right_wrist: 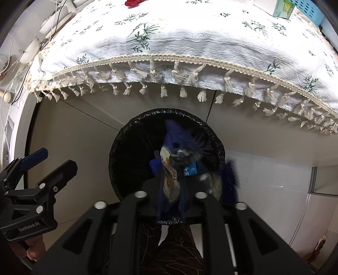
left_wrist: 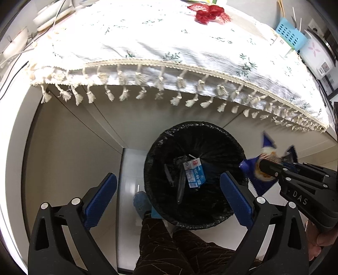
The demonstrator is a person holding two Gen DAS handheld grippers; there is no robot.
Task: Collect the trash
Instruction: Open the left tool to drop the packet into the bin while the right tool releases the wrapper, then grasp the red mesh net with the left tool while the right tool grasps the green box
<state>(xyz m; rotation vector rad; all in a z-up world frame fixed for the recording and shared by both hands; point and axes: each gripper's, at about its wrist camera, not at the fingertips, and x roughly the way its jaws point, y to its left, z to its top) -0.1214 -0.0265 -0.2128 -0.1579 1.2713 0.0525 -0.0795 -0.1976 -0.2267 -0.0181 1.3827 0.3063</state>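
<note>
Wrapper point(right_wrist: 169, 179) pinched in right gripper point(right_wrist: 170, 190), long axis vertical, over bin point(right_wrist: 120, 148).

White cloth point(left_wrist: 169, 42) sprigged in green, cream tassels along the hem. Black bin liner point(left_wrist: 211, 135); blue-and-white carton point(left_wrist: 194, 173) inside. Dark blue wrapper point(left_wrist: 258, 175) with tan and cream print. Black claws, blue pads point(left_wrist: 101, 201). Red netting point(left_wrist: 209, 12) far off. Light blue basket point(left_wrist: 290, 35) far right. Brown patterned trousers point(left_wrist: 169, 249).

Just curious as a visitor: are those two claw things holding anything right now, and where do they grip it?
The right gripper pinches a blue snack wrapper near its middle; the left gripper holds nothing, jaws wide open.
</note>
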